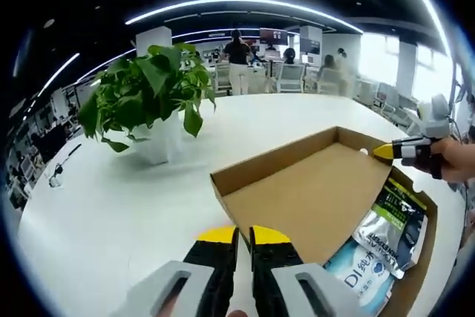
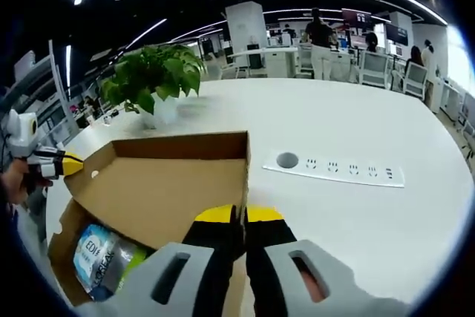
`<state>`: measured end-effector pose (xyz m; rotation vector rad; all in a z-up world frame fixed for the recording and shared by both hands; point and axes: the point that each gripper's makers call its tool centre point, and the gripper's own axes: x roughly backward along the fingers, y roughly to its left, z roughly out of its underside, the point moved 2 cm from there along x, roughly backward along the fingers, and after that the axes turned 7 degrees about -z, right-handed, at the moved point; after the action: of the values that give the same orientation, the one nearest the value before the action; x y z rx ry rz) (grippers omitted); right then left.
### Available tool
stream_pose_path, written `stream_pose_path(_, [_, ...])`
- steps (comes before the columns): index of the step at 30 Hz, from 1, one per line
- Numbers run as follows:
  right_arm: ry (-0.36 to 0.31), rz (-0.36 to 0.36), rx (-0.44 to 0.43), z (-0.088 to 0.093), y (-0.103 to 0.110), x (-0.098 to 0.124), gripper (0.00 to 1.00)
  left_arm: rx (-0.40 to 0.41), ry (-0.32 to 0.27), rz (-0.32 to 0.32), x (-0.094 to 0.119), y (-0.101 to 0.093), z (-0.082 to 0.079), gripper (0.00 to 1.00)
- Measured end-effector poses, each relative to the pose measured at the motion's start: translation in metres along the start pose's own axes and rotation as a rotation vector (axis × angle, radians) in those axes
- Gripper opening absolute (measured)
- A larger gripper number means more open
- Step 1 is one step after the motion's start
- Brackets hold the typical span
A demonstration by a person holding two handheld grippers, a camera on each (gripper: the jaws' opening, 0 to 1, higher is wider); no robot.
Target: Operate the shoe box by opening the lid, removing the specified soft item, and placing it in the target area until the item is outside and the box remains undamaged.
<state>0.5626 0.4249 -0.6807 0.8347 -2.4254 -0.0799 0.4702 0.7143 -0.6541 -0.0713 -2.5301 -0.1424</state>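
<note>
Basically left gripper (image 1: 244,237) and right gripper (image 2: 239,217) both clamp the raised lid (image 1: 312,191); packets (image 1: 386,235) beneath, plant (image 1: 148,94) beyond, power strip (image 2: 334,170) right.

Blue-and-white soft pack (image 1: 364,276) in open cardboard box, at 5 o'clock: reads "DI", Chinese characters beside. Dark green-trimmed pouch (image 1: 397,213) print too small to read.
</note>
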Motion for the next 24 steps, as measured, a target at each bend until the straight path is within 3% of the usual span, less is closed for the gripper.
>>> stream_pose_path(9, [0.01, 0.008, -0.005, 0.0026, -0.0006, -0.0014, 0.03, 0.028, 0.007, 0.006, 0.0001, 0.0004, 0.0025, 0.05])
stream_pose_path(12, [0.019, 0.012, -0.007, 0.0055, -0.0009, -0.0016, 0.03, -0.008, 0.016, 0.023, 0.0023, -0.0029, 0.0061, 0.0])
stream_pose_path(24, [0.03, 0.011, -0.014, 0.0079, -0.0014, -0.0002, 0.04, 0.002, 0.015, 0.024, 0.0028, -0.0021, 0.0056, 0.0])
